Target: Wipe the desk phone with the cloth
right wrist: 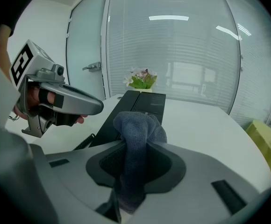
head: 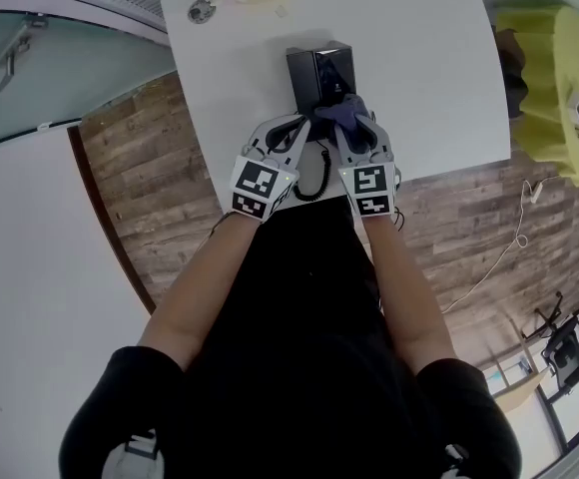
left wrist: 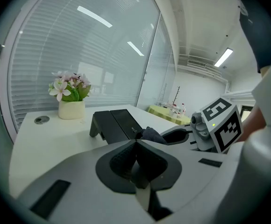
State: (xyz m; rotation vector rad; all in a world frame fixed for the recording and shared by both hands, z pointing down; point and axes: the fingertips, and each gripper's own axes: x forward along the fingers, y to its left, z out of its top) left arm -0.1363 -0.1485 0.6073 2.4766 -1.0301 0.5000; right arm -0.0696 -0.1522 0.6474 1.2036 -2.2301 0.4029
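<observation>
Your right gripper (right wrist: 135, 146) has its jaws pinching the dark blue-grey cloth (right wrist: 140, 125). The cloth is bunched into a rounded wad that sticks out past the jaw tips. In the head view the cloth (head: 341, 114) sits at the near right of the black desk phone (head: 319, 73). Whether it actually presses on the phone, I cannot tell.

Your left gripper (left wrist: 136, 146) has its jaws pressed together with nothing between them. Its tips point at the phone (left wrist: 114, 125) and lie just beside its near left corner, close to the right gripper (left wrist: 173, 135) and the wad of cloth (left wrist: 150, 134).

The phone stands on the white tabletop (head: 419, 68), about midway between the left and right edges and close to the near edge. Its sloped face tilts up toward you. Its black coiled cord (head: 314, 173) loops down to the near edge, between your two grippers.

Toward the far left corner stands a cream flower pot (left wrist: 71, 107) with pink and white blooms. A round grey cable grommet (left wrist: 42, 120) lies near it, closer to the left edge. Well off the right edge, a table with a yellow-green cover (head: 559, 78) stands on the wood floor (head: 150, 198).
</observation>
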